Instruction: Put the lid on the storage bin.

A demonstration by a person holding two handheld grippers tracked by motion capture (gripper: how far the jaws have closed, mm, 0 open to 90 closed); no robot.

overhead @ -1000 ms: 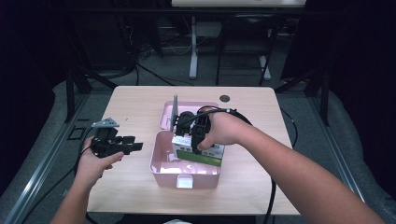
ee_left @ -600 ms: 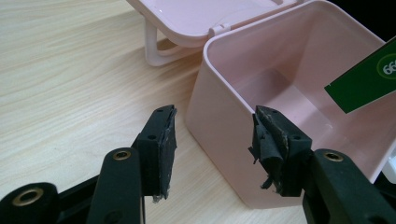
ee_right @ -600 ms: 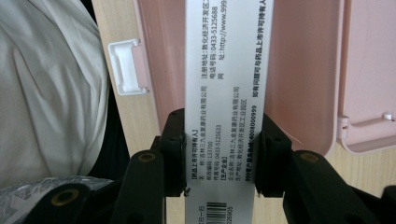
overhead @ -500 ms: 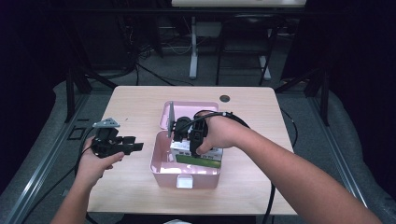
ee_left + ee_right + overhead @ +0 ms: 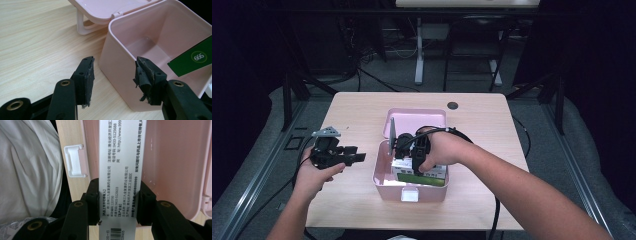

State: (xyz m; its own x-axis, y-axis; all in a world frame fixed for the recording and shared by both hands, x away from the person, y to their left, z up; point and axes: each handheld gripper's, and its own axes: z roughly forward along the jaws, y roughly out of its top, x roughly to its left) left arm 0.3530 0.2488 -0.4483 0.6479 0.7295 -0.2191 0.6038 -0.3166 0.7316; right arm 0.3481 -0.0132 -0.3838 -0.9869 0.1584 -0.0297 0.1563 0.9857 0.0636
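Glossy smooth pink plastic box (image 5: 384, 182), matt printed cardboard carton (image 5: 120, 157), pale wood-grain table (image 5: 352, 210), worn black rubber pads (image 5: 88, 75)

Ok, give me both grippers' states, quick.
Left gripper: open, holding nothing, beside the pink bin.
Right gripper: shut on the box, over the bin.

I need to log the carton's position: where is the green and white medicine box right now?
In the high view the medicine box sits inside the open pink bin at table centre, gripped across its white side by the right gripper.
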